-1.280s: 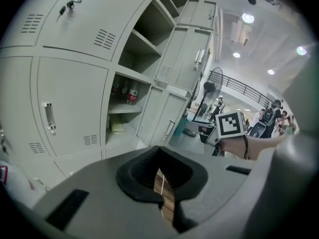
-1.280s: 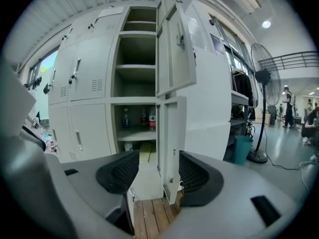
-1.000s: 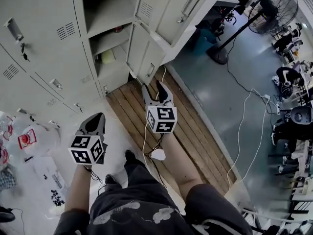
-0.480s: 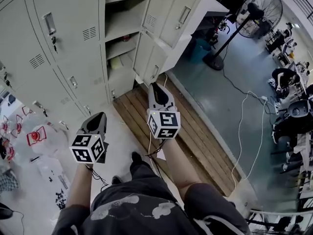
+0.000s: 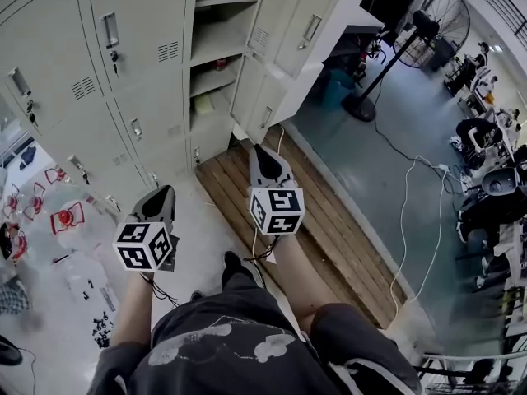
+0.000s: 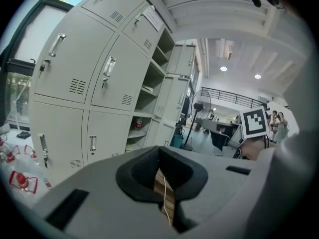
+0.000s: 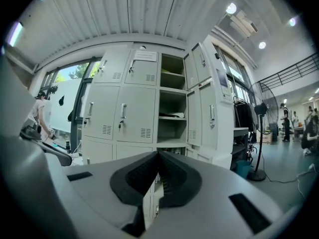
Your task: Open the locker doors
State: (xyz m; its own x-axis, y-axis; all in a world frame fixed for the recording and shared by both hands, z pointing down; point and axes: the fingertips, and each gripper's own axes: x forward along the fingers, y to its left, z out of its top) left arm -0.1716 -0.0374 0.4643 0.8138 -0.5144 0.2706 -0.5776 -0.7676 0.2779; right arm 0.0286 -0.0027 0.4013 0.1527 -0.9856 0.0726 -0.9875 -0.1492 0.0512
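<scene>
Left gripper (image 5: 161,192) shut, empty; right gripper (image 5: 263,151) jaws just closed on nothing. Closed locker doors (image 5: 144,15) stand far left, well apart. Risk: shut jaws could skid off a handle (image 5: 109,30).

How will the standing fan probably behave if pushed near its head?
The standing fan would probably tip rather than slide: its big head sits high on a thin pole over a small round base. It may be light for its size: the head is mostly wire cage.
</scene>
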